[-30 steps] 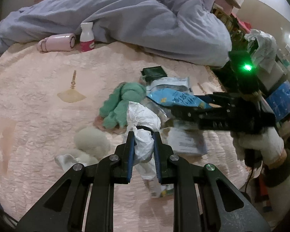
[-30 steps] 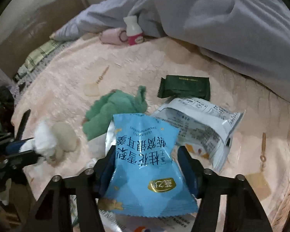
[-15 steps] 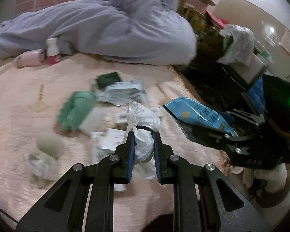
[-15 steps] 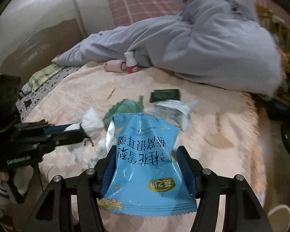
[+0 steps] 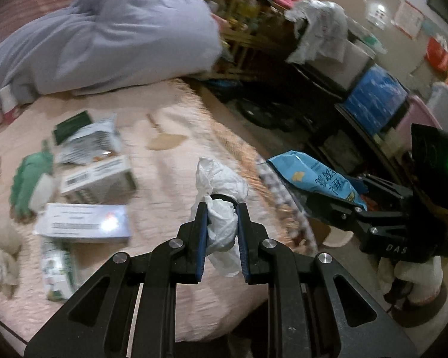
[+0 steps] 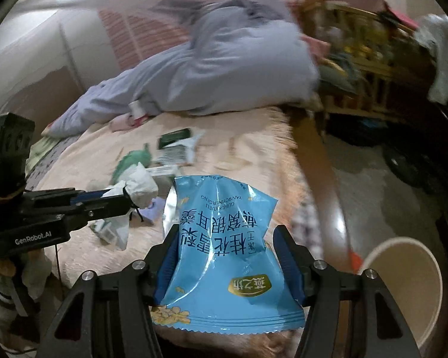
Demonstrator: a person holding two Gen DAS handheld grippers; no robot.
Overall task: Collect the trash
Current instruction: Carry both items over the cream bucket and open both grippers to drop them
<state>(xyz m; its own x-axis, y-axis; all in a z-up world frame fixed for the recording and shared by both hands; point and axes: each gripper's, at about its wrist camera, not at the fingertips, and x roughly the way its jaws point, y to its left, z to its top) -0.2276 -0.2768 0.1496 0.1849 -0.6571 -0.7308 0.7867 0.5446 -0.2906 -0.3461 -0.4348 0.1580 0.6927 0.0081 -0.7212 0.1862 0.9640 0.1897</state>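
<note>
My left gripper (image 5: 222, 208) is shut on a crumpled white tissue wad (image 5: 221, 185) and holds it above the bed's right edge; it also shows at the left of the right wrist view (image 6: 125, 197). My right gripper (image 6: 227, 235) is shut on a blue snack bag (image 6: 224, 238), off the bed's corner; the bag also shows in the left wrist view (image 5: 316, 176). A round white bin (image 6: 403, 286) stands on the floor at the lower right of the right wrist view. More wrappers and boxes (image 5: 95, 176) lie on the pink bedspread (image 5: 170, 155).
A grey-blue duvet (image 5: 110, 38) is heaped at the back of the bed. A green cloth (image 5: 30, 176) lies at the left. Cluttered shelves (image 5: 248, 21), a blue box (image 5: 373, 95) and dark furniture stand to the right of the bed.
Both grippers have swung right, away from the bed's middle toward its right edge, each still holding its item. The white bin has come into the right wrist view.
</note>
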